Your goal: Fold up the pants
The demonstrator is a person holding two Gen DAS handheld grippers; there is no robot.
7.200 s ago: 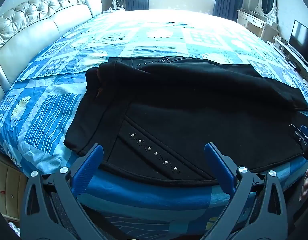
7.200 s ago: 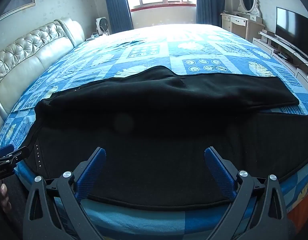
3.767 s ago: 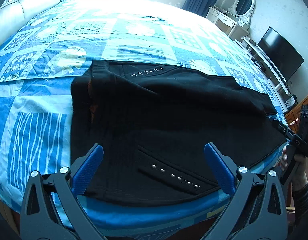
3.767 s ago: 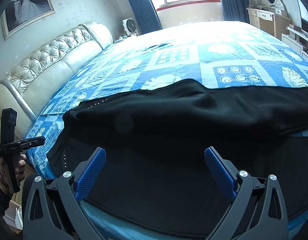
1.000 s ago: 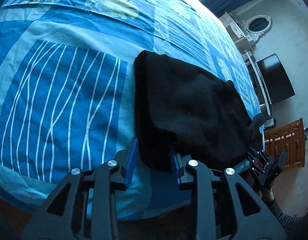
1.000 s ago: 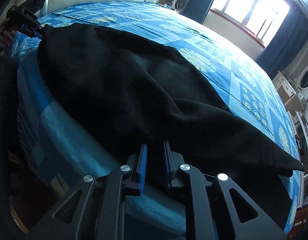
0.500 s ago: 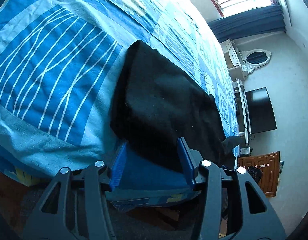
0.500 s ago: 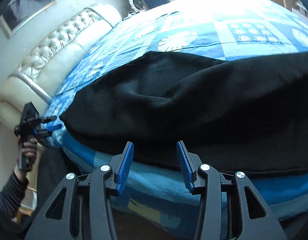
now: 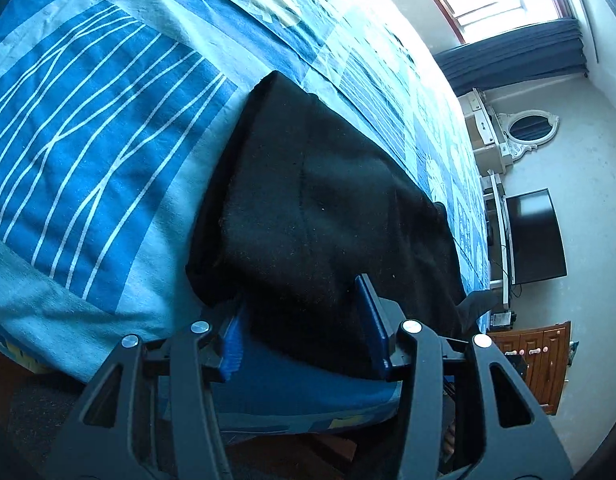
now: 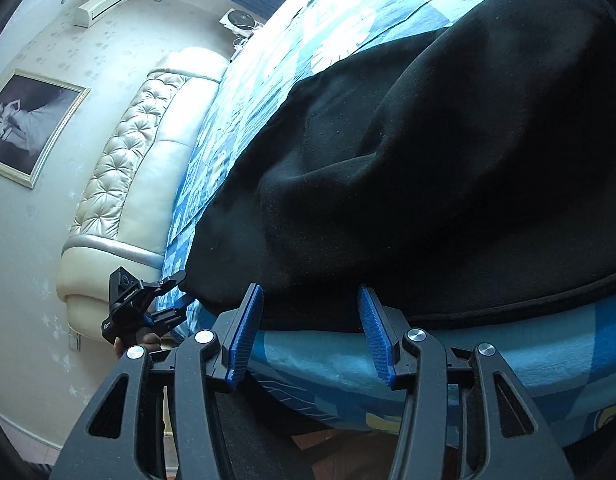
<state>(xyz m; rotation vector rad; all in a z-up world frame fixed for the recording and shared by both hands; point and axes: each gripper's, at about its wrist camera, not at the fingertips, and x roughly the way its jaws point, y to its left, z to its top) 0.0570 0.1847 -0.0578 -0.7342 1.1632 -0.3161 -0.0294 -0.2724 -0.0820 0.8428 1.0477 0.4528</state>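
Note:
Black pants (image 9: 328, 208) lie folded lengthwise along the near edge of a bed with a blue patterned quilt (image 9: 92, 128). My left gripper (image 9: 304, 320) is open at the pants' left end, its blue pads either side of the near hem, holding nothing. My right gripper (image 10: 312, 320) is open at the bed's edge, just below the pants' (image 10: 448, 160) near hem, empty. In the right wrist view the left gripper (image 10: 148, 304) shows small at the pants' far left corner.
A cream tufted headboard (image 10: 128, 160) closes the bed's left side. A framed picture (image 10: 24, 124) hangs on the wall. A TV (image 9: 536, 236), a dresser with an oval mirror (image 9: 528, 128) and a wooden cabinet (image 9: 540, 360) stand past the bed's right side.
Both grippers, shut on the pants a second ago, have opened and let go. They have drawn back a little toward the bed's near edge. The pants lie folded in half.

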